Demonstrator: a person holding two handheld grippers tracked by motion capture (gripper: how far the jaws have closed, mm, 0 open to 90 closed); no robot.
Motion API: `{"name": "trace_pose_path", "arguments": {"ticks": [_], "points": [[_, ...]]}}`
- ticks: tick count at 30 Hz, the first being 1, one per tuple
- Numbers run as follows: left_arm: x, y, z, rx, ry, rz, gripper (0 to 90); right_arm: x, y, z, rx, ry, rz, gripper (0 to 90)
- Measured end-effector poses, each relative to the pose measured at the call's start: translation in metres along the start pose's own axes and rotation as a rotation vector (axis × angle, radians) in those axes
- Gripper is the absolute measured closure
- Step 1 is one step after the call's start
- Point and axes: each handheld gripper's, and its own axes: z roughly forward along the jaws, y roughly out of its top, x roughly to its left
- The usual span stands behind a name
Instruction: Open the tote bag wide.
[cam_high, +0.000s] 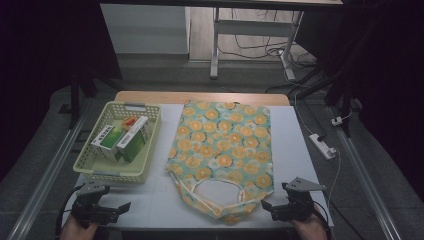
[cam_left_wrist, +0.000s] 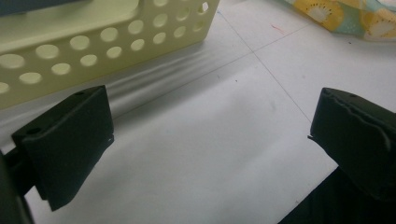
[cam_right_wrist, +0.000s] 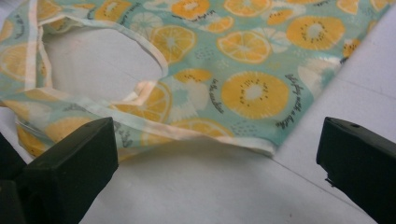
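Note:
A teal cloth bag with an orange-slice print (cam_high: 222, 150) lies flat on the middle of the white table, its handle loop (cam_high: 216, 187) towards the near edge. A pale yellow perforated basket (cam_high: 92, 167) at the left holds green-and-white boxes (cam_high: 122, 139). My left gripper (cam_high: 122, 207) rests open near the front left corner, just in front of the basket (cam_left_wrist: 93, 42). My right gripper (cam_high: 266, 207) stands open at the front right, close to the bag's near hem (cam_right_wrist: 205, 135). Nothing lies between either pair of jaws.
The white table top (cam_high: 300, 150) has bare room to the right of the bag and along the front edge. A power strip (cam_high: 322, 146) and cables lie on the floor at the right. A desk frame (cam_high: 250, 30) stands beyond the table.

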Motion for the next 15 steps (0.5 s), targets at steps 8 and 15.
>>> {"name": "trace_pose_path", "arguments": {"ticks": [8, 15], "points": [[0.000, 0.000, 0.000, 0.002, -0.001, 0.000, 0.0, 0.006, 0.006, 0.002, -0.023, 0.051, -0.029, 0.0], [0.000, 0.000, 0.000, 0.003, -0.001, -0.001, 0.0, 0.014, 0.016, 0.004, -0.025, 0.099, -0.039, 0.0]]}}
